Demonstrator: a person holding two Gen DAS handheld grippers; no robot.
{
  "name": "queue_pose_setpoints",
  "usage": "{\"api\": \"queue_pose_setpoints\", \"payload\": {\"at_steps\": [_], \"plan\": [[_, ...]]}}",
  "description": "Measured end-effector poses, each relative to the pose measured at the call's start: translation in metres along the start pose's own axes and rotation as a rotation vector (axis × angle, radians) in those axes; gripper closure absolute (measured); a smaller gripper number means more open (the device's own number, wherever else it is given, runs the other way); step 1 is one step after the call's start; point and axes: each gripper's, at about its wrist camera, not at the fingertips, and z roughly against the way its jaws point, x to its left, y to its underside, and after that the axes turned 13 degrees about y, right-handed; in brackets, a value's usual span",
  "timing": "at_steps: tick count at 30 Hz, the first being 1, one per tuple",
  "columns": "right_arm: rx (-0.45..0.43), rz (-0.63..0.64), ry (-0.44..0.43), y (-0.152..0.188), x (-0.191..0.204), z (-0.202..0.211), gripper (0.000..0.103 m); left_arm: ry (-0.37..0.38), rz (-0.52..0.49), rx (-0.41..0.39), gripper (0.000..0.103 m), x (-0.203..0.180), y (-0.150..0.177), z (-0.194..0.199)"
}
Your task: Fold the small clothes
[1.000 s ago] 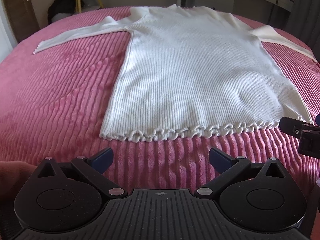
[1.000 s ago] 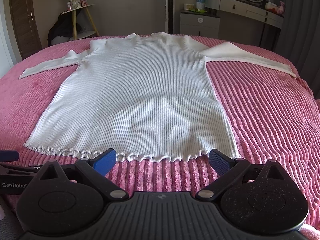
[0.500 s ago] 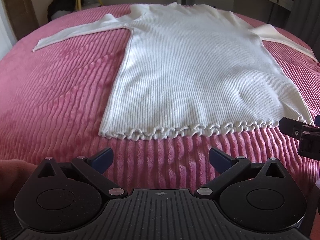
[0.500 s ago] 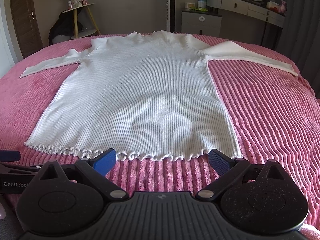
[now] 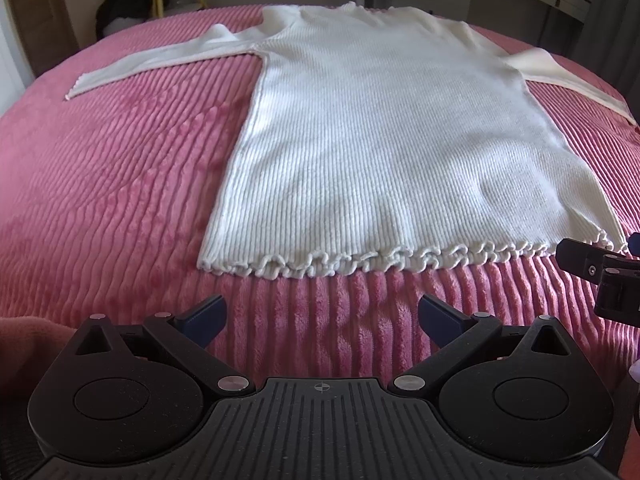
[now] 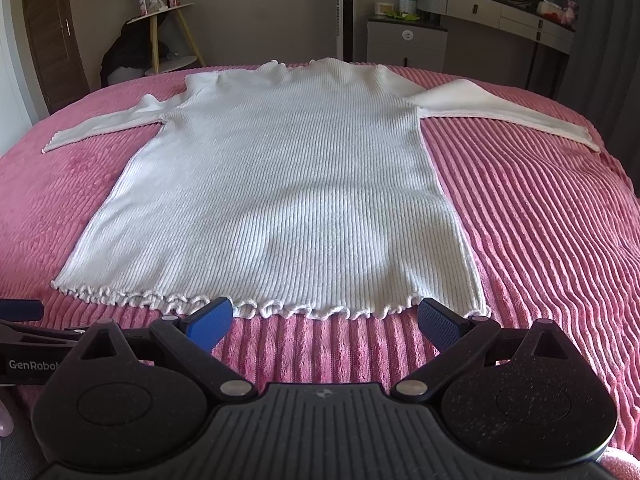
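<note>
A white ribbed sweater lies flat on the pink bed, sleeves spread to both sides, ruffled hem nearest me; it also shows in the right wrist view. My left gripper is open and empty, a little short of the hem's left half. My right gripper is open and empty, its fingertips level with the hem near the right corner. The right gripper shows at the right edge of the left wrist view. The left gripper shows at the left edge of the right wrist view.
The pink corduroy bedspread covers the whole bed. A side table and a dark bundle stand beyond the far left. A cabinet and a dressing table stand beyond the far right.
Both grippers have edged slightly forward toward the hem. The sweater has not moved and both grippers stay open.
</note>
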Motion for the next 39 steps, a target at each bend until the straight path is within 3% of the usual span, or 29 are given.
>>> {"api": "queue_pose_setpoints", "payload": {"at_steps": [39], "plan": [[0.003, -0.057, -0.027, -0.0014, -0.0077, 0.0025, 0.004, 0.002, 0.001, -0.001, 0.0, -0.0019, -0.0006, 0.0003]]}}
